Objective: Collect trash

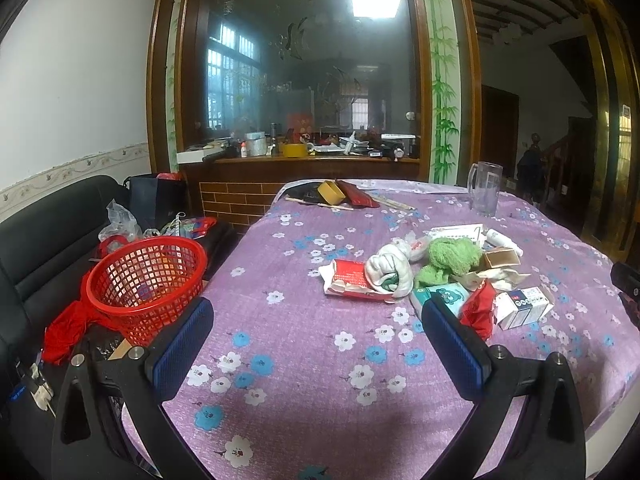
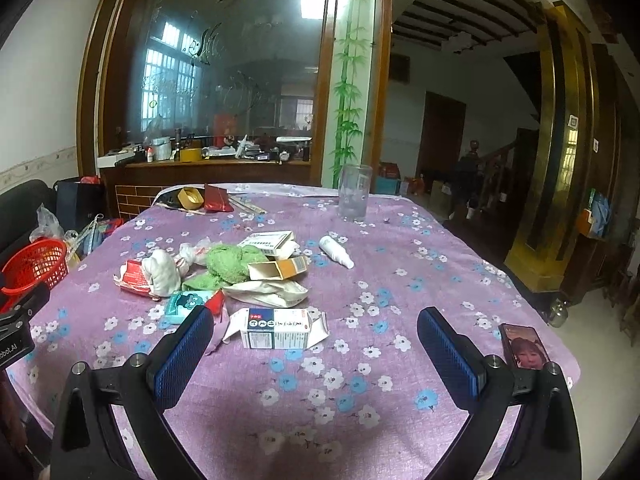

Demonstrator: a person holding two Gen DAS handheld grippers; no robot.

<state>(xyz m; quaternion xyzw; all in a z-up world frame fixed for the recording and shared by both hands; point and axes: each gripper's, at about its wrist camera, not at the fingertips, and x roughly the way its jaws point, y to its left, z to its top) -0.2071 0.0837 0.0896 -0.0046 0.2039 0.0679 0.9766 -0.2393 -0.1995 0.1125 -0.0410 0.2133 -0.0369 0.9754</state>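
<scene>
Left gripper (image 1: 318, 334) and right gripper (image 2: 314, 340): jaws wide, holding nothing, above the table (image 2: 400, 280). Trash pile (image 2: 224, 268) mid-table. Red basket (image 1: 146, 280) beside the table's left edge.

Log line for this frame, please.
phase: pre-grasp | left tool: open, empty | right tool: open, empty | trash pile: on table | red basket: left of table

A glass mug (image 2: 353, 191) stands on the floral tablecloth (image 2: 400, 280); a phone (image 2: 524, 346) lies near its edge.
</scene>
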